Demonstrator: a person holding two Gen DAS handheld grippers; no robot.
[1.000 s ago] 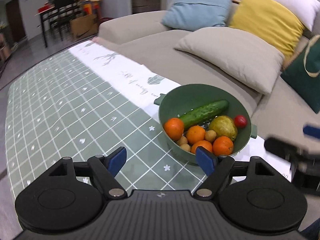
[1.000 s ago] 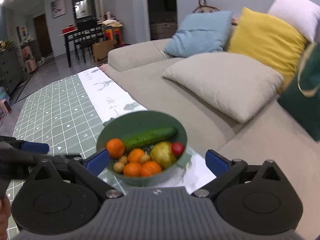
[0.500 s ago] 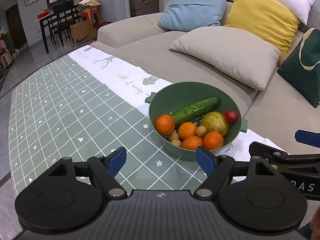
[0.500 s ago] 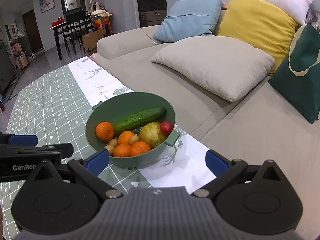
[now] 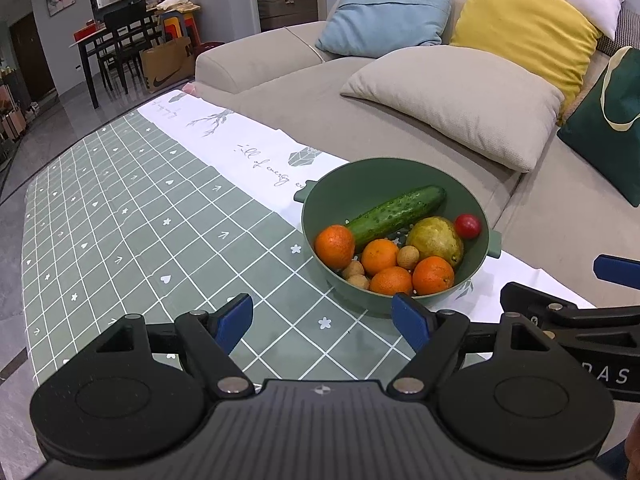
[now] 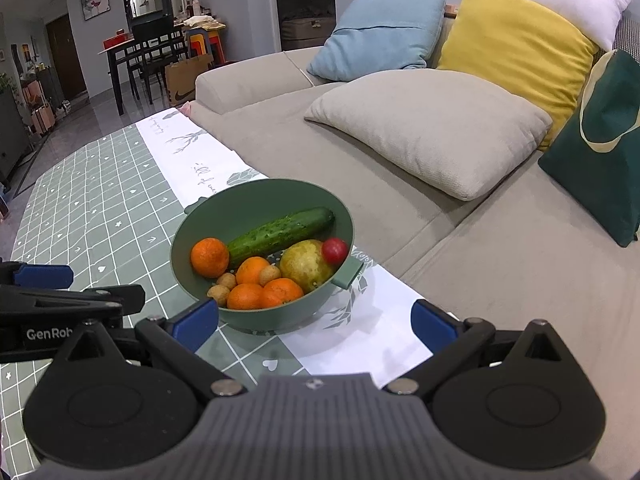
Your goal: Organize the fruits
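A green bowl stands on the table near its sofa-side edge. It holds a cucumber, several oranges, a yellow-green pear, a small red tomato and a few small brown fruits. My left gripper is open and empty, just short of the bowl. My right gripper is open and empty, in front of the bowl's right side. Each gripper shows at the edge of the other's view.
The table carries a green checked cloth with a white printed strip. Behind it runs a beige sofa with blue, yellow, white and beige cushions and a dark green bag. A dining table with chairs stands far left.
Both cameras have settled from a blurred swing into a steady view. The bowl now sits a little farther from the left gripper. Both grippers stay open.
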